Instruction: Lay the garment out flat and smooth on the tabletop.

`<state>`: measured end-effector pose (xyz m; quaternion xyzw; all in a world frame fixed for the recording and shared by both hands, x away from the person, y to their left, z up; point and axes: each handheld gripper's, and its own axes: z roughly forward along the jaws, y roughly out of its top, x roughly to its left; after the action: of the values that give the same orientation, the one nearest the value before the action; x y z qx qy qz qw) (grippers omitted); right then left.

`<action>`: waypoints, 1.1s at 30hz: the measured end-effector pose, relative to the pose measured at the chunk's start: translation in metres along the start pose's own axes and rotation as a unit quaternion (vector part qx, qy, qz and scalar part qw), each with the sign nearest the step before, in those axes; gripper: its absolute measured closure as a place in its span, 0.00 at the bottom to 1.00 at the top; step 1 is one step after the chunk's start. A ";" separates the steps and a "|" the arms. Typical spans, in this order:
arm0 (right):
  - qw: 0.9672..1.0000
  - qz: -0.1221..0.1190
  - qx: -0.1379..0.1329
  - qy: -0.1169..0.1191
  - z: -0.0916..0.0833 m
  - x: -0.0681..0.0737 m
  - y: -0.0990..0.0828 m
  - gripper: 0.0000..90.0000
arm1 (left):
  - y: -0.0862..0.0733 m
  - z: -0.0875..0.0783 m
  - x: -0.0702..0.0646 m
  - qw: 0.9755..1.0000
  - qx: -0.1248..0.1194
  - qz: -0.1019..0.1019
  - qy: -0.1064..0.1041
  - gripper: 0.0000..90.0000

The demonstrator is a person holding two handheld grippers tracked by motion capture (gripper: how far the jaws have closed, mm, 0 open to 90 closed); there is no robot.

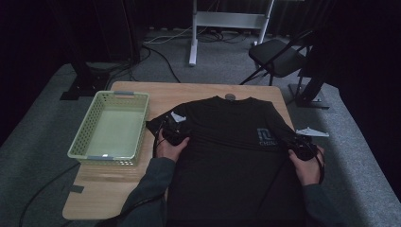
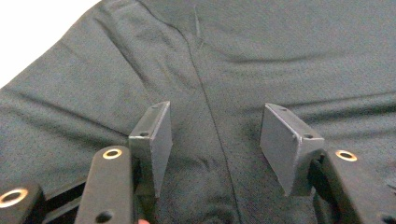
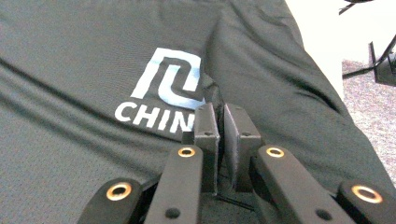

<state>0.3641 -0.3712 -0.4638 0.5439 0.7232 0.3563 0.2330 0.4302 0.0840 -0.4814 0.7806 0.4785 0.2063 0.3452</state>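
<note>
The shirt is spread flat on the worktop, right of the basket. The left claw is held spread over its left side seam; the right claw is pinched on fabric beside the logo.

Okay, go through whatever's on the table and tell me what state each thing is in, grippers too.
T-shirt: spread flat, front up, logo showing, a few wrinkles.
Basket: upright, empty, left of the shirt.
Left gripper: open, jaws either side of the sleeve seam, not pinching.
Right gripper: shut, pads together; a fold of shirt seems caught between them beside the logo.
Chair: unfolded, standing beyond the table.
</note>
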 end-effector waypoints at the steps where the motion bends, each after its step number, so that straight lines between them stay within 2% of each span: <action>1: 1.000 0.002 -0.002 0.000 -0.001 -0.001 0.000 0.94 | 0.000 -0.001 0.000 1.000 -0.001 0.000 0.000 0.50; 10: 1.000 0.006 -0.003 -0.002 -0.002 -0.004 0.001 0.93 | 0.000 -0.003 -0.003 1.000 -0.011 0.009 -0.008 0.50; 20: 1.000 0.009 -0.005 -0.008 -0.005 -0.009 0.001 0.93 | 0.000 0.000 -0.007 1.000 0.002 0.023 -0.008 0.50; 33: 1.000 0.014 -0.006 -0.015 -0.010 -0.016 0.002 0.93 | 0.000 0.001 -0.007 1.000 0.001 0.020 -0.009 0.47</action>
<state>0.3629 -0.3892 -0.4571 0.5575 0.7100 0.3555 0.2423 0.4274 0.0772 -0.4824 0.7924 0.4594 0.2056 0.3447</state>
